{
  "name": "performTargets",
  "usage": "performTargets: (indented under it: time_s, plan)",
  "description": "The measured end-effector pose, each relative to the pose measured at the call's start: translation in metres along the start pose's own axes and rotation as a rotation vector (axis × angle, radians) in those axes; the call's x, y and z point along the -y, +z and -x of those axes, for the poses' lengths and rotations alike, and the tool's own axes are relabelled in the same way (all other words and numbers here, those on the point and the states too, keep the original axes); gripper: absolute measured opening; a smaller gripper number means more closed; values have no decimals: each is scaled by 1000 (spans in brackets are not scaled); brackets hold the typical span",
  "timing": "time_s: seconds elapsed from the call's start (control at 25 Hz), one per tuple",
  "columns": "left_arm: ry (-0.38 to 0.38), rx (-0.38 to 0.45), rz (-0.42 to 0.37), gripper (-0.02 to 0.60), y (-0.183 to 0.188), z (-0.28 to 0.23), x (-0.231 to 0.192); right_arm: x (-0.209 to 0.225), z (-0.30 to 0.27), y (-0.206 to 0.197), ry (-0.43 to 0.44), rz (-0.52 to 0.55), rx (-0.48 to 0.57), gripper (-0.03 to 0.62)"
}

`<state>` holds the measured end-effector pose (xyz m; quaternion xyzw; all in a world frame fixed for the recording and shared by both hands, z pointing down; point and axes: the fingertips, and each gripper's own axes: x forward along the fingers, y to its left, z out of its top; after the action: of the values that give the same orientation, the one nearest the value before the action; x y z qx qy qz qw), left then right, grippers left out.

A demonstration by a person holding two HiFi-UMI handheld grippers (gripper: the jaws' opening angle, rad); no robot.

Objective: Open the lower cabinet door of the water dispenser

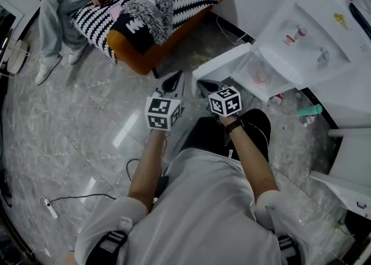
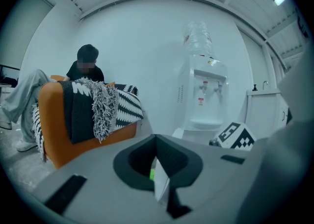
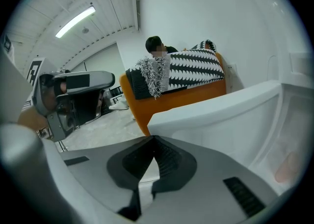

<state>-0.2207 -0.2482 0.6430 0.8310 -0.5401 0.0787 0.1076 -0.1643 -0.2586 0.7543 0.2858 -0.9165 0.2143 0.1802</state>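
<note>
Head view: the lower cabinet door stands swung out, with the right gripper at its free edge.
Its jaws are shut and empty. The door runs ahead and right toward the water dispenser, and the closed left gripper hangs farther off.

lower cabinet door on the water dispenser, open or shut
Open. The cabinet door stands swung out from the water dispenser, and the inside of the compartment shows behind it.
</note>
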Motion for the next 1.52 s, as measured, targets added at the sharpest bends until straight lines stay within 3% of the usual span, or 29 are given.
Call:
performTargets:
  time_s: [1.52]
  plan:
    - [13,15,7,2,5,-8,-9,18,-52,34,-14,-30,24,11]
